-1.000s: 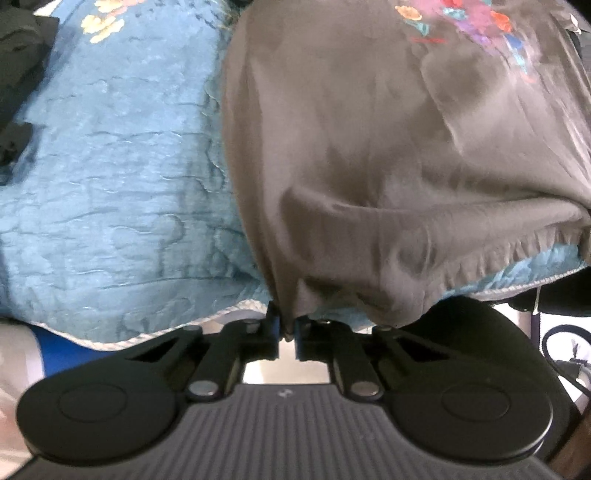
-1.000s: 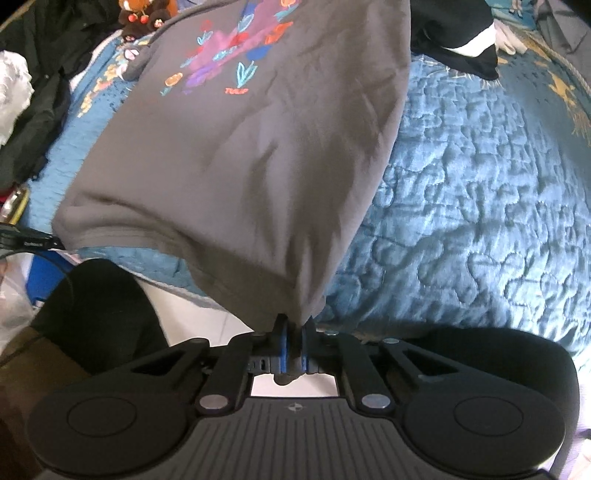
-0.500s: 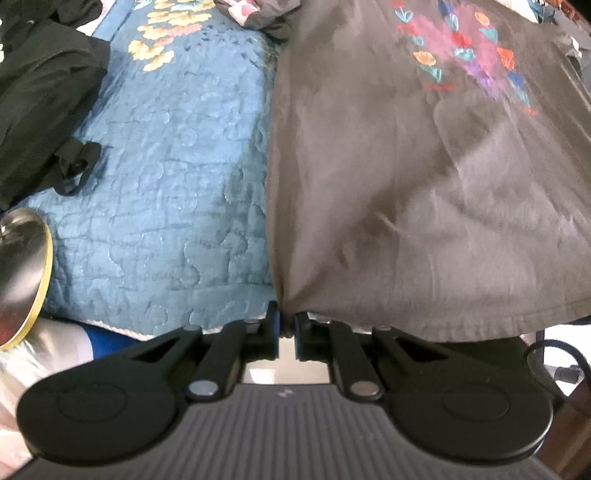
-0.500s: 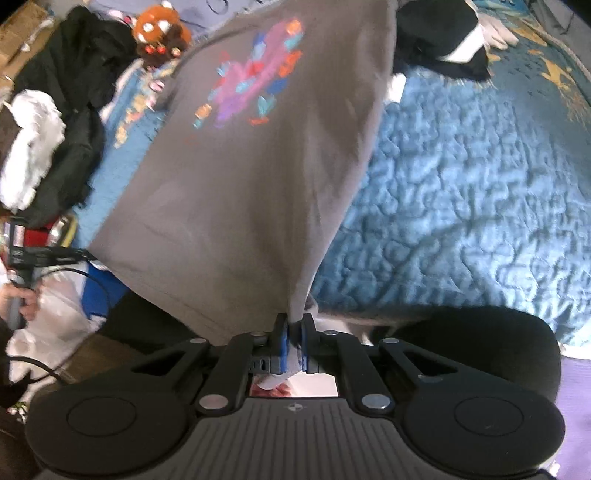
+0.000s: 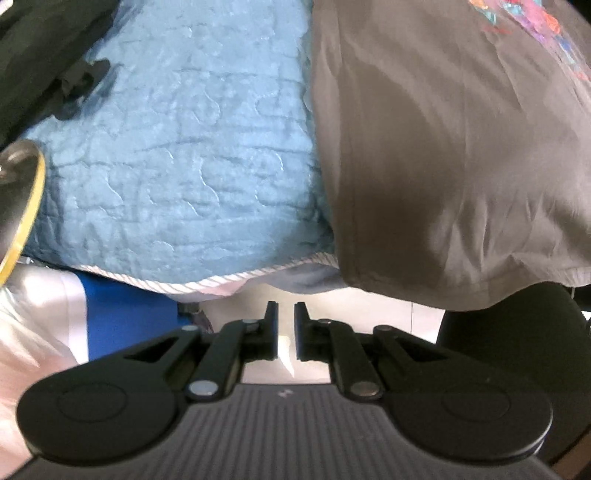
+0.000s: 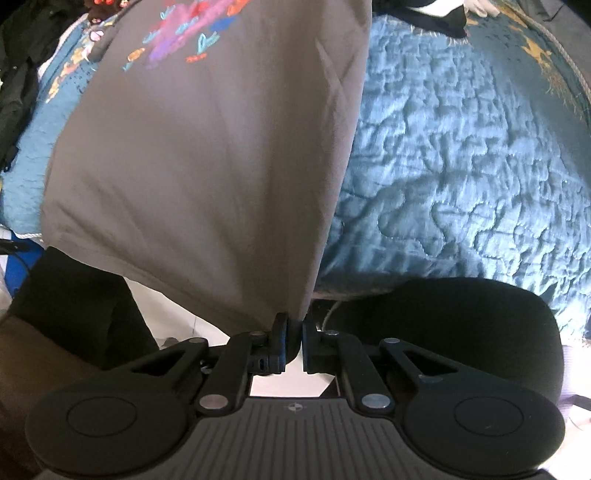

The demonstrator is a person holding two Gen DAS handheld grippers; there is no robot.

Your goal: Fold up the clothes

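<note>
Left gripper (image 5: 286, 317) parted, holding nothing. Right gripper (image 6: 293, 330) pinching hem corner of grey shirt (image 6: 207, 177). Shirt spread flat, print up, centre frame on blue quilt (image 6: 461, 177), hem overhanging edge. No fold made yet; all folding left.

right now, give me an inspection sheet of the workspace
surface: blue quilt on a bed, white piped edge.
job's things: grey shirt with colour print, laid flat, hem hanging over the bed edge.
clutter: black clothes far left; black-and-white garment far right.
grippers: left gripper open, clear of the hem; right gripper with a hem corner between its jaws, a slight gap showing.
cables: black cable at the left edge.
surroundings: pale floor, blue item under the bed, black chair.
</note>
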